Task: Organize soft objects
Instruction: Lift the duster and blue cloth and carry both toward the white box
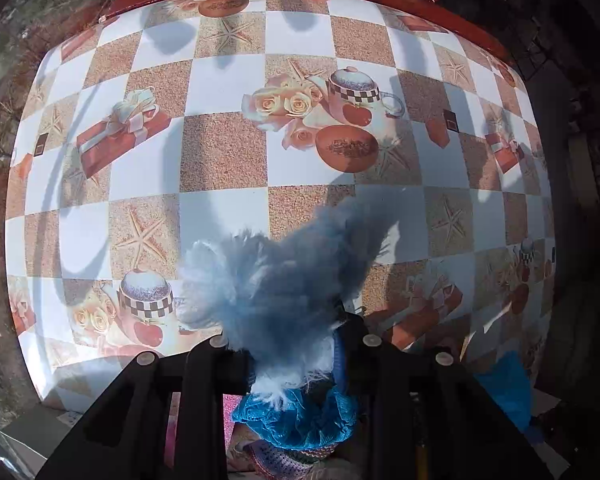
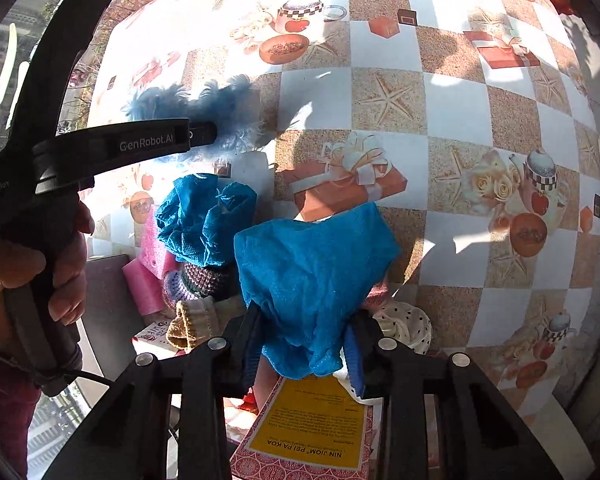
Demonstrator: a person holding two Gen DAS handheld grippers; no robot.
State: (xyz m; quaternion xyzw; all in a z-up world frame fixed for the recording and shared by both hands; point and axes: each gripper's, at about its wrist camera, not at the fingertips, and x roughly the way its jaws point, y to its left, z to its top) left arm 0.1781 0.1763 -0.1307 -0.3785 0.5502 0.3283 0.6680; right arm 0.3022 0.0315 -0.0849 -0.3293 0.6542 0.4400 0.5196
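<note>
Left tongs (image 1: 296, 356) clench a fluffy blue tuft (image 1: 276, 280); right tongs (image 2: 304, 344) grasp blue mesh cloth (image 2: 312, 272), apparently near the tabletop (image 2: 480, 184) edge.

1. A home, likely a sunlit balcony or window-side spot: the desk wears a checked vinyl cloth (image 1: 220, 88) printed with teapots, roses and gift boxes.
2. High-rise buildings (image 2: 4, 52) show through glass beside it.
3. A red-and-yellow medicine box (image 2: 312, 436) lies among household oddments.
</note>
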